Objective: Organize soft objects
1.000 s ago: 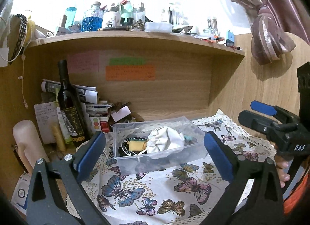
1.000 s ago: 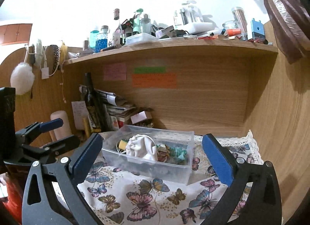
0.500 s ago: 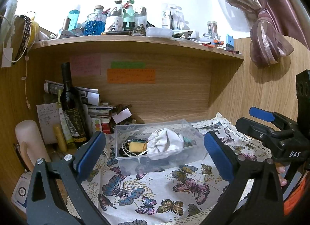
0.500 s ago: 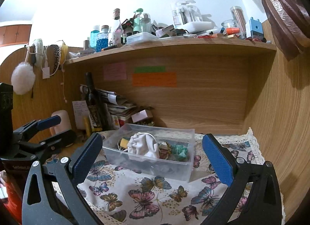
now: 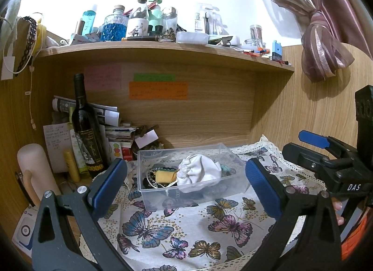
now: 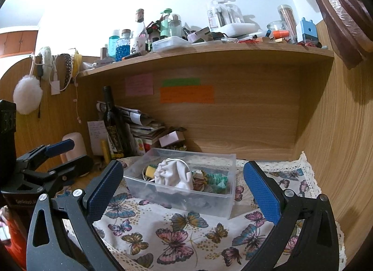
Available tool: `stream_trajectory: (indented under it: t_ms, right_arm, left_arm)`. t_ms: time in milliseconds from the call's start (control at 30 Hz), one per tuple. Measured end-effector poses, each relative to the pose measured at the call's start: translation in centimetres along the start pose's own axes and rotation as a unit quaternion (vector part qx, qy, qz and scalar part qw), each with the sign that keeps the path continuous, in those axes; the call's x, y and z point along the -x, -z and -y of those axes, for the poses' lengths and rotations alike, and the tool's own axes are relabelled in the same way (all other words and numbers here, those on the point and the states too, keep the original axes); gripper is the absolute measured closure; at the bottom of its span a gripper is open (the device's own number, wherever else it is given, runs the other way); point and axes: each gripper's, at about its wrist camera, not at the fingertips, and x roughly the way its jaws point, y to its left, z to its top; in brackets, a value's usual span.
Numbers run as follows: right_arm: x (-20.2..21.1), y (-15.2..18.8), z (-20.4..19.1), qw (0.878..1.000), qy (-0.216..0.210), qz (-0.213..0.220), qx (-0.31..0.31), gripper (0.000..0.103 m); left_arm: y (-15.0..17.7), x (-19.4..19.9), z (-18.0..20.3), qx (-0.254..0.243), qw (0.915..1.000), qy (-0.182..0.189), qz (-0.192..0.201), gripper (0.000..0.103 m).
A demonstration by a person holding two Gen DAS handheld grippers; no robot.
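Observation:
A clear plastic bin (image 5: 237,181) (image 6: 223,203) stands on the butterfly cloth (image 5: 186,226) (image 6: 177,240). In it lie a white drawstring pouch (image 5: 199,173) (image 6: 173,174), a yellow sponge-like piece (image 5: 164,176) (image 6: 150,171), a green soft item (image 6: 216,177) and a floral one (image 6: 200,178). My left gripper (image 5: 186,187) is open and empty, held back from the bin's near side. My right gripper (image 6: 183,189) is open and empty, also short of the bin. Each gripper shows at the edge of the other's view.
A dark wine bottle (image 5: 87,128) (image 6: 113,126), papers and small boxes crowd the back left. A pale cylinder (image 5: 35,168) stands at far left. The shelf above (image 5: 163,49) carries several bottles. A wooden wall (image 6: 338,142) closes the right side.
Both grippers have drawn back and risen slightly; the bin looks a little smaller and lower in both views. Jaws stay open. Nothing in the bin moved.

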Motion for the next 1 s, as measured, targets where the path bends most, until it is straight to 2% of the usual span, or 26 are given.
stream_trajectory:
  t_ms: [1000]
  right_arm:
    - [-0.11,0.19,-0.13,1.0,0.0,0.001,-0.006,0.0]
  left_arm:
    - [-0.02,-0.44,0.0,-0.001,1.0,0.004,-0.009,0.0]
